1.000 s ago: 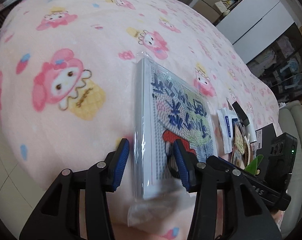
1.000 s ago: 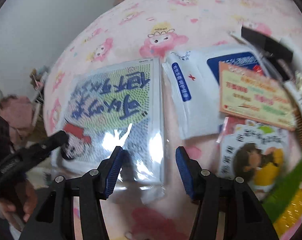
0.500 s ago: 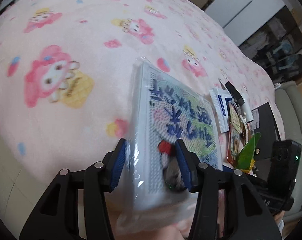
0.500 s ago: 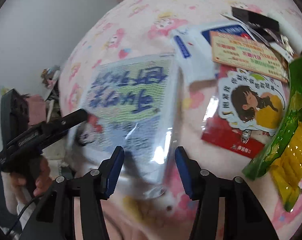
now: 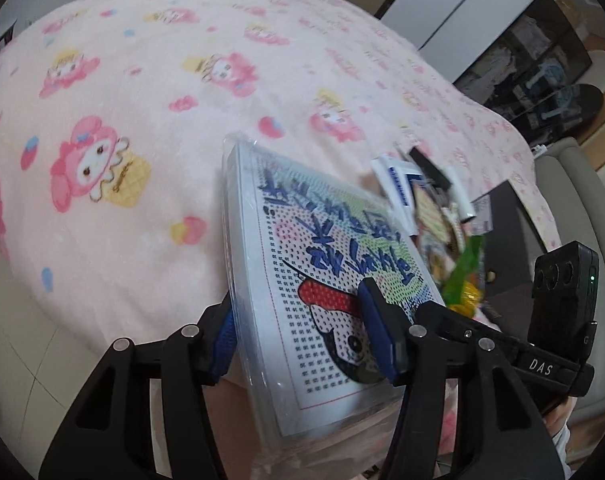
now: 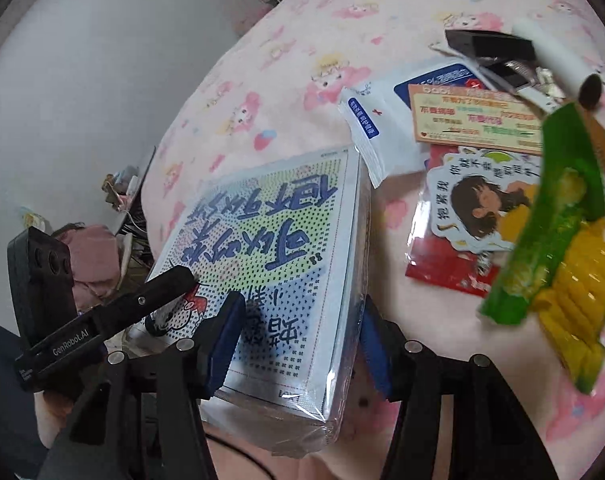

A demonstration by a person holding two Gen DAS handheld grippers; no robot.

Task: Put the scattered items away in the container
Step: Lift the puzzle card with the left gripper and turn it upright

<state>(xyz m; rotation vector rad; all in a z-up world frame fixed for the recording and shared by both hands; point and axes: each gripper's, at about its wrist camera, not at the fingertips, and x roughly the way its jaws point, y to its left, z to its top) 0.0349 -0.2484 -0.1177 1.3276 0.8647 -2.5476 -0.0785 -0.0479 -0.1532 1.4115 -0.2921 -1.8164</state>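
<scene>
A flat plastic-wrapped kit with dotted blue lettering [image 5: 322, 264] is held tilted above the pink cartoon blanket [image 5: 134, 120]. My left gripper [image 5: 302, 332] is shut on its near corner, one finger under and one on top. In the right wrist view the same kit [image 6: 286, 248] sits between the fingers of my right gripper [image 6: 298, 340], which is shut on its other edge. The left gripper's black finger [image 6: 158, 292] shows on the kit's left side.
Beside the kit lie a white and blue sachet [image 6: 374, 128], an orange card [image 6: 474, 120], a cartoon girl sticker pack [image 6: 474, 216], a green and yellow snack pack [image 6: 562, 240], and black and white items [image 6: 490, 46]. A grey sofa arm [image 5: 574, 184] stands right.
The kit has been lifted off the blanket and tilted. My right gripper has closed in on its edge; both grippers now hold it.
</scene>
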